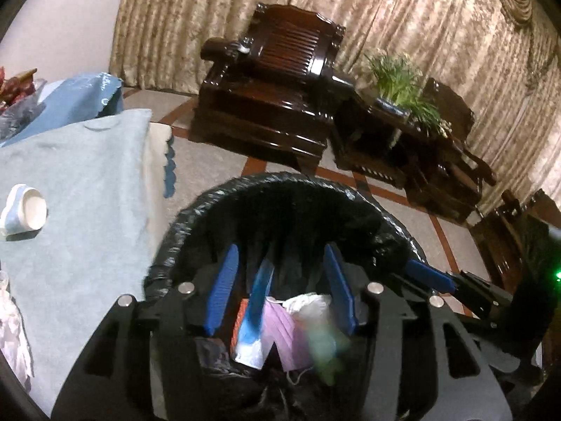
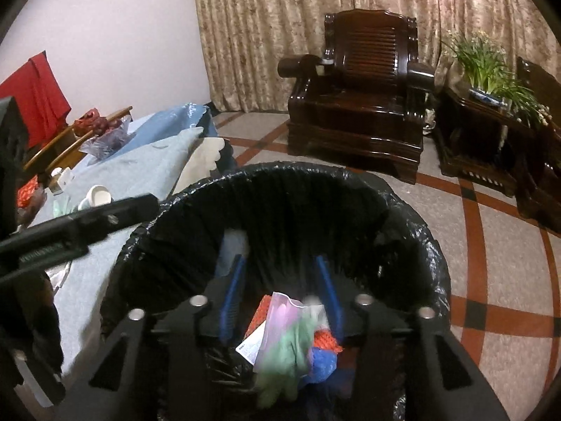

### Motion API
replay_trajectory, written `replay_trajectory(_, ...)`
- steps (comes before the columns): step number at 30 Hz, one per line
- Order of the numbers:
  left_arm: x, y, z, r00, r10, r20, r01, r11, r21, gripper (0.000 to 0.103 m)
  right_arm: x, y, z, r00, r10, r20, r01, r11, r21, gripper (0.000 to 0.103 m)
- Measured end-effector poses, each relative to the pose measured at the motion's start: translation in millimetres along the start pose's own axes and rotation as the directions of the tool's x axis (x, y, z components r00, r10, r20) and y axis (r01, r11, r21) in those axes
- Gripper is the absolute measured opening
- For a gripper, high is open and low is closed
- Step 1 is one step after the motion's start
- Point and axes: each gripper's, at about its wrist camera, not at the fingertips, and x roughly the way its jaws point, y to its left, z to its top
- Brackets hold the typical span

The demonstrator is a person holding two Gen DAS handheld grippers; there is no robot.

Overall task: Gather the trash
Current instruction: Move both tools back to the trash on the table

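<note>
A trash bin lined with a black bag (image 1: 280,189) (image 2: 280,175) stands beside the table. My left gripper (image 1: 284,280) is open over its mouth, nothing between the blue pads. My right gripper (image 2: 282,291) is also open over the bin. Inside lie a pink face mask (image 1: 280,329), a white crumpled wrapper (image 1: 308,303), a blue-and-white packet (image 1: 254,315) and a blurred green piece (image 2: 291,354) that looks mid-fall. An orange-red packet (image 2: 261,310) and a blue piece (image 2: 324,359) lie there too. The right gripper's finger (image 1: 429,275) shows in the left view.
A table under a light blue cloth (image 1: 80,210) stands left of the bin, with a white cup on its side (image 1: 29,210) (image 2: 98,194). A dark wooden armchair (image 2: 361,105), a side table with a plant (image 2: 487,66) and tiled floor lie beyond.
</note>
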Motion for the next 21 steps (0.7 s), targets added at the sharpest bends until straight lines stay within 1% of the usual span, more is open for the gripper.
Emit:
replay_trajectory(1, -4, 1, -1, 1.000, 0.004, 0.004, -0.004, 1.000, 0.002, 0.053, -1, 0, 0, 1.000, -0.005, 0.003, 0.005, 1.000, 0.001, 0.063)
replay_trajectory(2, -10, 5, -1, 1.000, 0.020, 0.017, -0.020, 1.000, 0.008, 0.055, -2, 1, 0, 1.000, -0.007, 0.007, 0.007, 1.000, 0.001, 0.075)
replay_trajectory(3, -15, 9, -1, 0.999, 0.035, 0.028, -0.035, 0.999, 0.012, 0.062, -5, 4, 0, 1.000, -0.002, 0.015, 0.002, 1.000, -0.003, 0.080)
replay_trajectory(4, -20, 10, 1, 0.998, 0.049, 0.040, -0.050, 0.999, 0.015, 0.068, -6, 6, 1, 1.000, 0.002, 0.019, -0.002, 1.000, -0.008, 0.083)
replay_trajectory(5, -29, 16, 1, 0.995, 0.074, 0.062, -0.075, 0.997, 0.017, 0.071, -8, 10, 2, 1.000, 0.008, 0.024, -0.008, 1.000, -0.016, 0.089)
replay_trajectory(6, -38, 22, 0, 0.991, 0.102, 0.082, -0.104, 0.994, 0.017, 0.076, -9, 15, 3, 0.999, 0.015, 0.032, -0.014, 1.000, -0.021, 0.095)
replay_trajectory(7, -44, 27, 2, 0.989, 0.116, 0.091, -0.118, 0.993, 0.015, 0.081, -10, 20, 4, 0.999, 0.025, 0.041, -0.024, 0.999, -0.025, 0.096)
replay_trajectory(9, -64, 40, 1, 0.980, 0.160, 0.117, -0.161, 0.987, -0.002, 0.087, -11, 30, 8, 0.997, 0.057, 0.054, -0.055, 0.998, -0.027, 0.097)
replay_trajectory(13, -101, 71, -5, 0.957, 0.250, 0.147, -0.247, 0.968, -0.043, 0.089, -10, 56, 15, 0.989, 0.129, 0.073, -0.127, 0.991, -0.032, 0.097)
replay_trajectory(15, -122, 92, -10, 0.940, 0.301, 0.158, -0.293, 0.953, -0.077, 0.089, -10, 77, 19, 0.982, 0.168, 0.082, -0.163, 0.985, -0.054, 0.097)
replay_trajectory(17, -144, 113, -17, 0.921, 0.352, 0.167, -0.336, 0.935, -0.114, 0.089, -9, 97, 23, 0.975, 0.203, 0.091, -0.196, 0.978, -0.076, 0.097)
replay_trajectory(19, -163, 132, -21, 0.897, 0.408, 0.172, -0.388, 0.911, -0.137, 0.090, -8, 118, 27, 0.967, 0.238, 0.095, -0.229, 0.969, -0.097, 0.097)
replay_trajectory(21, -182, 151, -27, 0.864, 0.470, 0.179, -0.447, 0.881, -0.155, 0.090, -8, 139, 29, 0.957, 0.273, 0.098, -0.261, 0.958, -0.122, 0.097)
